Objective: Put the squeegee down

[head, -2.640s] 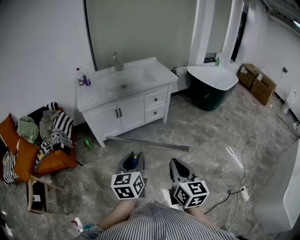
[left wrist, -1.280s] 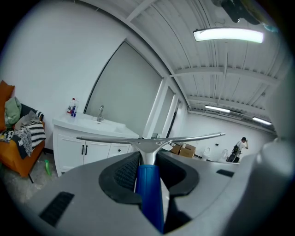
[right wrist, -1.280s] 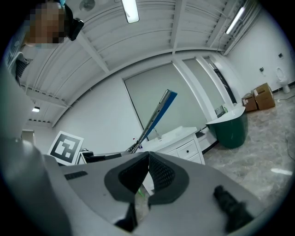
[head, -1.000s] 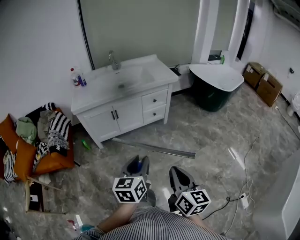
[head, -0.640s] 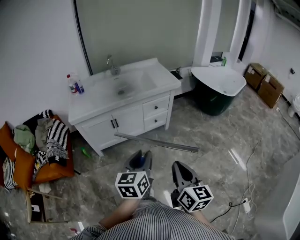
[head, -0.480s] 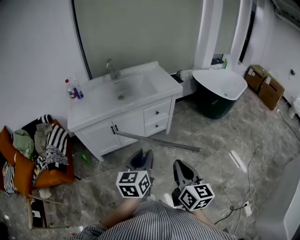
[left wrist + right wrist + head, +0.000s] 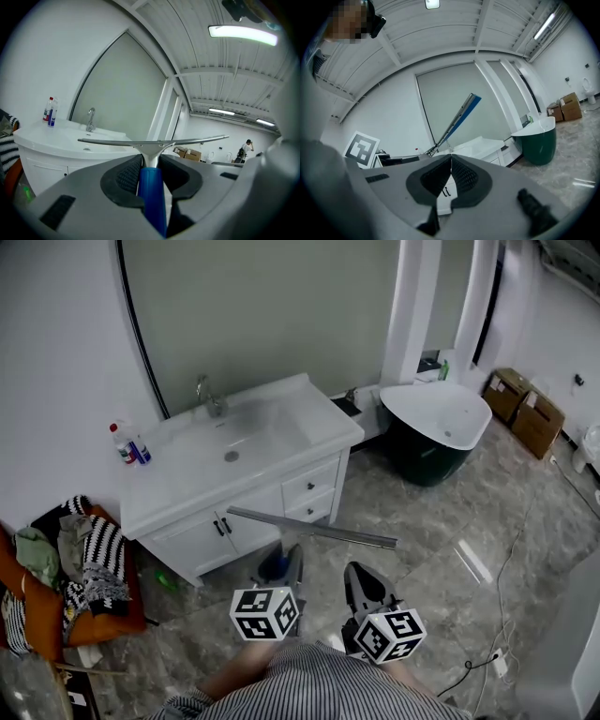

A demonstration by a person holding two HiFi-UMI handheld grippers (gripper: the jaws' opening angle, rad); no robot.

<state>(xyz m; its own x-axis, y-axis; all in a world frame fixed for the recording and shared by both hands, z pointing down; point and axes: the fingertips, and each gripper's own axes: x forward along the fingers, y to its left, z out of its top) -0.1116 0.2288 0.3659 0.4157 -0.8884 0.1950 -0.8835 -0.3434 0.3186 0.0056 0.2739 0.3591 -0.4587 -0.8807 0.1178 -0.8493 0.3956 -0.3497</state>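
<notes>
The squeegee has a blue handle (image 7: pixel 273 567) and a long metal blade (image 7: pixel 311 526) held level across, in front of the white vanity (image 7: pixel 234 442). My left gripper (image 7: pixel 283 563) is shut on the handle; in the left gripper view the handle (image 7: pixel 151 187) sits between the dark pads, and the blade (image 7: pixel 150 142) spans just beyond the tips of my left gripper (image 7: pixel 149 171). My right gripper (image 7: pixel 361 579) is beside it to the right, holding nothing. In the right gripper view the pads of the right gripper (image 7: pixel 451 161) meet at the tip, and the squeegee (image 7: pixel 457 122) shows slanting to the left.
The vanity carries a faucet (image 7: pixel 204 390) and spray bottles (image 7: pixel 127 442). A dark green bathtub (image 7: pixel 436 427) and cardboard boxes (image 7: pixel 525 409) stand to the right. An orange basket with clothes (image 7: pixel 84 568) sits at the left. A cable (image 7: pixel 487 652) lies on the marble floor.
Both grippers and the head have come closer to the vanity, which now looms larger and nearer. The squeegee stays in the left gripper; the blade now overlaps the cabinet front.
</notes>
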